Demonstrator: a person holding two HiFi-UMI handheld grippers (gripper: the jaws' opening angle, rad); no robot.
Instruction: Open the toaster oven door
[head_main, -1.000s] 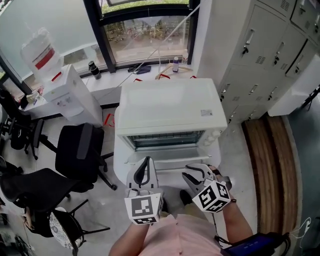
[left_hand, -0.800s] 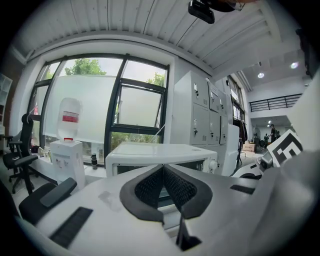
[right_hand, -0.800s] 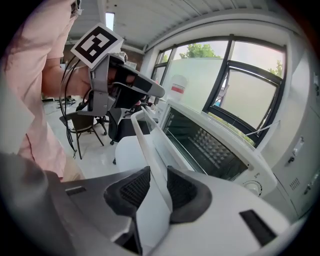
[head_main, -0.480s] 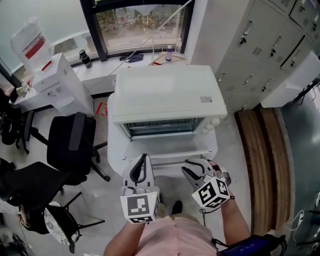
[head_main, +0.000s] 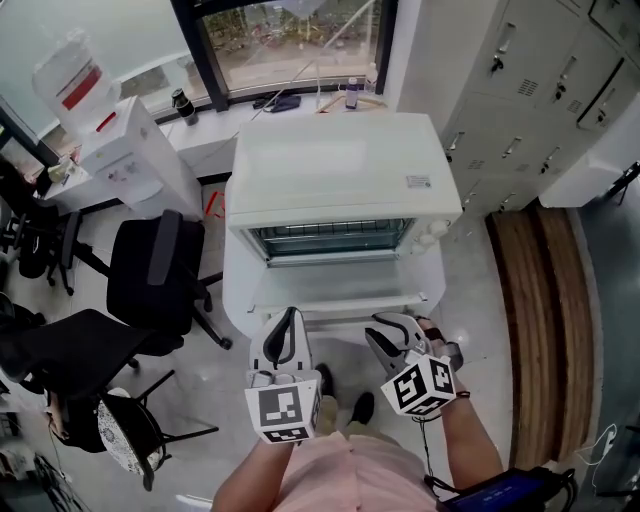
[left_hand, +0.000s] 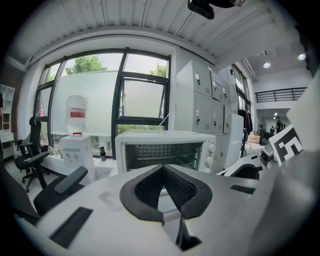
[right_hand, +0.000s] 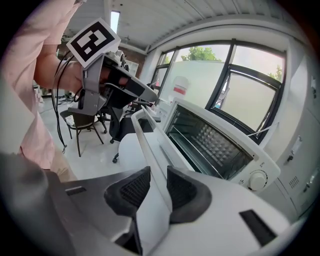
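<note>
Only the right tool clamps the lowered door — left tool pinched together.

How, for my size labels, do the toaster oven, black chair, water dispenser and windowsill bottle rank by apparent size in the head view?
1. toaster oven, clearly largest.
2. black chair and water dispenser: look alike, left unranked.
3. windowsill bottle, smallest.
</note>
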